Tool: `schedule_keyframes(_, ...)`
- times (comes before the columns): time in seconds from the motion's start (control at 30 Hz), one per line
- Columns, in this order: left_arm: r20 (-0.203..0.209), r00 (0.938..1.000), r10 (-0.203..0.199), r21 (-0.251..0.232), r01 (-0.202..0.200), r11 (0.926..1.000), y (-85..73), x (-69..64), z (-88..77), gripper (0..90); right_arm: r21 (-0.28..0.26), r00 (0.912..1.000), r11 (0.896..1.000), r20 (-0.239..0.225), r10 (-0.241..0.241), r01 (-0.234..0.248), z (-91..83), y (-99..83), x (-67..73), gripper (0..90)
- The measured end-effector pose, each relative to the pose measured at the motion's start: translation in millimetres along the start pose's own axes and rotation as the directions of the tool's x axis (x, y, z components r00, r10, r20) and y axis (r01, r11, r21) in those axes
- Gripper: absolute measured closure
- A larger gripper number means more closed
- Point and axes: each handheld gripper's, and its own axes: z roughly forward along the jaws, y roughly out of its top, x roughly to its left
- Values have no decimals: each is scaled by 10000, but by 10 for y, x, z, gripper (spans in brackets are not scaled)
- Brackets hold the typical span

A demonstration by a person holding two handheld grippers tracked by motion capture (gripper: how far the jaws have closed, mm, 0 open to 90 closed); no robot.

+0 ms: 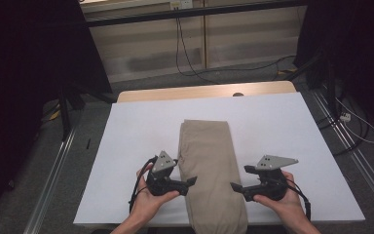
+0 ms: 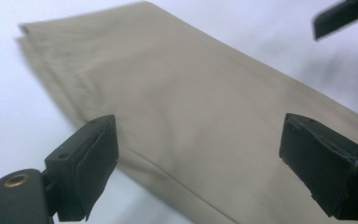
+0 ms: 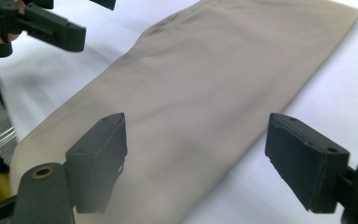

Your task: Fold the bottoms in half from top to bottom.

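From above, a folded pair of khaki trousers (image 1: pixel 209 165) lies lengthwise down the middle of the white counter (image 1: pixel 136 131), its near end hanging over the edge, flanked by the left gripper (image 1: pixel 193 181) and right gripper (image 1: pixel 234 186), both jaws spread and holding nothing. The left gripper view shows smooth, matte woven cloth (image 2: pixel 191 102) with a stitched seam. The right gripper view shows the long, flat fold (next grips should likely take all layers at matching spots on the two long edges).

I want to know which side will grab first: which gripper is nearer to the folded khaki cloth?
Left, slightly. The left gripper has its tip over the folded khaki cloth's left edge, jaws open. The right gripper points at the right edge, also open, holding nothing.
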Motion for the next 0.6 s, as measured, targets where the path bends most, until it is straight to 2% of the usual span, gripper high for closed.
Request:
schedule_keyframes(0.07, -56, 10000, 16, -95, -16, 10000, 52, 102, 39, 112, -55, 9999, 10000, 111, 44, -44, 34, 62, -66, 206)
schedule_keyframes(0.17, -132, 9993, -364, -108, 362, 9993, 139, 249, 106, 121, -232, 9994, 9996, 306, 144, -137, 84, 164, -185, 231)
schedule_keyframes(0.27, -513, 9984, -253, -197, 243, 9995, 233, 411, 206, 121, -464, 9985, 9987, 491, 248, -226, 140, 290, -338, 237)
schedule_keyframes(0.33, -505, 9981, -339, -246, 327, 9992, 293, 531, 280, 122, -560, 9974, 9981, 651, 302, -265, 187, 384, -452, 259)
schedule_keyframes(0.4, -858, 9959, -275, -265, 253, 9993, 348, 629, 352, 125, -710, 9959, 9969, 814, 401, -343, 263, 482, -585, 273)
schedule_keyframes(0.5, -793, 9951, -596, -137, 587, 9982, 425, 767, 466, 135, -916, 9910, 9944, 1173, 642, -536, 376, 581, -714, 258)
schedule_keyframes(0.6, -861, 9926, -859, -315, 834, 9960, 506, 870, 535, 108, -824, 9880, 9960, 1474, 468, -349, 528, 679, -821, 262)
